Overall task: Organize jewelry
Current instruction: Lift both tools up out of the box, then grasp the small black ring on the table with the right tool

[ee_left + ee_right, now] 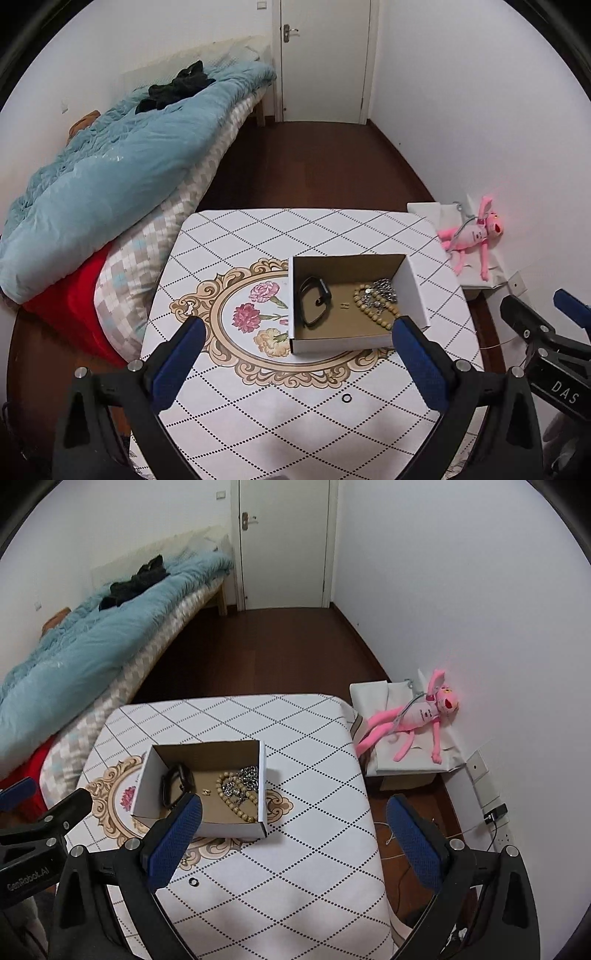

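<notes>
An open white cardboard box (415,291) (146,779) stands on the table (258,236) (314,794). Inside lie a black band (313,301) (174,783), a beaded bracelet (373,314) (236,805), a silver chain (382,291) (247,777) and small earrings (345,305) (207,792). A small black ring (347,398) (193,881) lies on the table in front of the box. My left gripper (295,339) is open and empty above the near table. My right gripper (293,819) is open and empty, right of the box.
A bed with a blue duvet (110,166) (74,653) lies to the left. A pink plush toy (476,236) (417,716) rests on a white box by the right wall. A shut door (325,59) is at the back. Cables (491,819) lie by a wall socket.
</notes>
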`<state>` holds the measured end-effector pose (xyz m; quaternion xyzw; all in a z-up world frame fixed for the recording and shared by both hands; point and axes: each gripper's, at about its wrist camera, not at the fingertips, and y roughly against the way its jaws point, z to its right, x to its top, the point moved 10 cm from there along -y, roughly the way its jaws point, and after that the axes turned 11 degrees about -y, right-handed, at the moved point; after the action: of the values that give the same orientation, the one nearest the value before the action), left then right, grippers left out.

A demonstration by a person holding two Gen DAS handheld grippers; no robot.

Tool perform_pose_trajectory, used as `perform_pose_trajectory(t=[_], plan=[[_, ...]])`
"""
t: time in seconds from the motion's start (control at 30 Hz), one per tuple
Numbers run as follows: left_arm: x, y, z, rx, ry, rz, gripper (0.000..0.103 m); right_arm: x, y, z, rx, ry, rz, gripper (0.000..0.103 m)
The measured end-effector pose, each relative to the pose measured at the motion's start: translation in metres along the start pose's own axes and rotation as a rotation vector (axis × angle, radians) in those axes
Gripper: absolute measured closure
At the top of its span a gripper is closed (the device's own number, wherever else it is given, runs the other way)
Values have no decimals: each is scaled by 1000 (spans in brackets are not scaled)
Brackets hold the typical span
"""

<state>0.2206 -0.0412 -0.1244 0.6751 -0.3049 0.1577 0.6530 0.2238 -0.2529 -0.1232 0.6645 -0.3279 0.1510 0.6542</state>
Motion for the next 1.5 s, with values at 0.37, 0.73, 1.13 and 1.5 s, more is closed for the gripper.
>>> perform_pose_trajectory(t=[0.37,0.73,1.13,1.5], plan=[[-76,-74,-2,46,-36,-253,0,-58,-49,-6,76,-41,-210,2],[-168,-128,-36,79,38,-448,0,-147,-135,-46,229,-61,-415,33],[-196,-123,-69,109,84,-468,0,-192,-133,-108,207,166,-389,58],[-155,-125,-35,23,54,-371,0,-179,-132,-92,119,181,-312,90]])
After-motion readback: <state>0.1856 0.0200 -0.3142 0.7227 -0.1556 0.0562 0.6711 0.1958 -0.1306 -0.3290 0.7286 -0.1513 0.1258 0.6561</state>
